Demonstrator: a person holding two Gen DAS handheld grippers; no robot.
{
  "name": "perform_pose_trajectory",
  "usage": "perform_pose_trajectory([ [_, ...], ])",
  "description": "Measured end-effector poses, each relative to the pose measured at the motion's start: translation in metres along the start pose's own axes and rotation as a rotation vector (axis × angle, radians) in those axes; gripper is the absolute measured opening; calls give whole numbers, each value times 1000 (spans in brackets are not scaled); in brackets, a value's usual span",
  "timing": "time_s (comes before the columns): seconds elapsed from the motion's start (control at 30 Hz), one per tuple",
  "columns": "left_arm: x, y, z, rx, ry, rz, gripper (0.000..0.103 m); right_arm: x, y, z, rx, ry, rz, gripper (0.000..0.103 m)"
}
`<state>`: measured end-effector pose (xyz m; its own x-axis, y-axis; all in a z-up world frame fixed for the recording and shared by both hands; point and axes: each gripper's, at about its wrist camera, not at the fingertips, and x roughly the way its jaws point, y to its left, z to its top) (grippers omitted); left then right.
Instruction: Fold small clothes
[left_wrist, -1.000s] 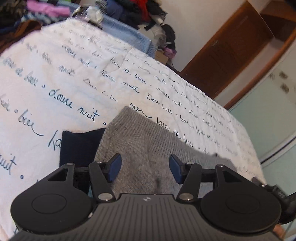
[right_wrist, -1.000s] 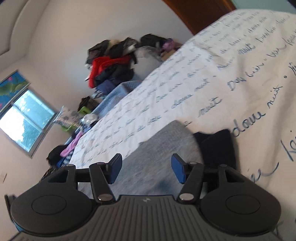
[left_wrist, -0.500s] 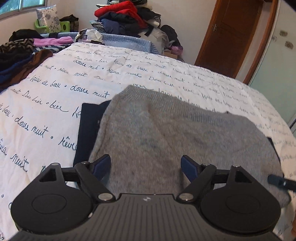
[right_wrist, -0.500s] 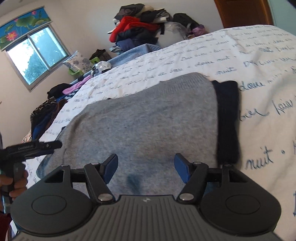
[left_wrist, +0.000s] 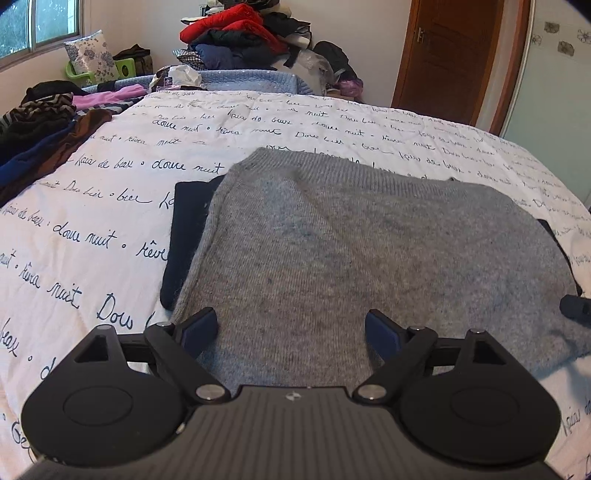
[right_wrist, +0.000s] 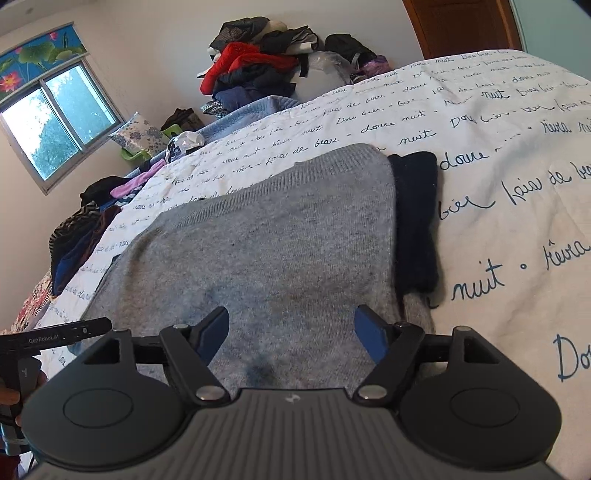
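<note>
Open right tool (right_wrist: 291, 334) above grey sweater (right_wrist: 266, 251)

Your grey sweater (left_wrist: 369, 251) covers most of the dark garment (left_wrist: 188, 236) beneath it; you see only a strip at its left side and a sliver at its right. The sweater's near hem is hidden behind your left gripper (left_wrist: 291, 328), and in the right wrist view behind your right gripper (right_wrist: 291, 332). From the right wrist, the left gripper (right_wrist: 55, 334) is cut by the frame's left edge, its fingers out of sight. The clothes pile (left_wrist: 243, 37) by the far wall is too tangled to sort into separate items. The bed (left_wrist: 110, 184) runs off both frames.
</note>
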<state>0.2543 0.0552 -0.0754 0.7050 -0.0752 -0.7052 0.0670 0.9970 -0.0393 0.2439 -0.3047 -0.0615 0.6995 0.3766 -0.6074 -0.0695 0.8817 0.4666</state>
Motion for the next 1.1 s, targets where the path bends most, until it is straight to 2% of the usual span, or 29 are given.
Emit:
perform_pose_trajectory([
  [0.23, -5, 2, -8, 15, -4, 14, 86, -9, 2, -4, -9, -10, -23, 75],
  [0.4, -16, 18, -15, 35, -31, 1, 87, -27, 0, -6, -17, -79, -58, 75],
  [0.53, -23, 47, -18, 14, -53, -62, 90, -39, -16, -5, -12, -111, -74, 75],
  [0.67, -23, 77, -18, -59, -37, -129, 90, -41, -32, -5, 51, -96, -1, 75],
  [0.77, -21, 89, -18, -100, -23, -215, 90, -34, -28, -10, 25, -55, 51, 75],
  [0.83, -17, 91, -18, -114, 3, -242, 84, -28, -22, -14, -6, -37, 36, 63],
  [0.9, -13, 93, -19, -117, 26, -251, 71, -21, -20, -17, -20, -11, 8, 32],
  [0.93, -11, 93, -20, -121, 38, -246, 63, -18, -21, -18, -17, -3, 3, 27],
  [0.97, -10, 94, -19, -128, 47, -243, 42, -17, -22, -20, -12, -1, 1, 21],
  [1.0, -9, 97, -20, -140, 55, -243, 32, -18, -23, -20, -7, -3, -2, 15],
  [1.03, -9, 100, -20, -154, 53, -243, 29, -19, -24, -21, -1, -6, -6, 13],
  [1.1, -9, 105, -20, -181, 45, -268, 14, -23, -28, -22, 12, -15, -7, 7],
])
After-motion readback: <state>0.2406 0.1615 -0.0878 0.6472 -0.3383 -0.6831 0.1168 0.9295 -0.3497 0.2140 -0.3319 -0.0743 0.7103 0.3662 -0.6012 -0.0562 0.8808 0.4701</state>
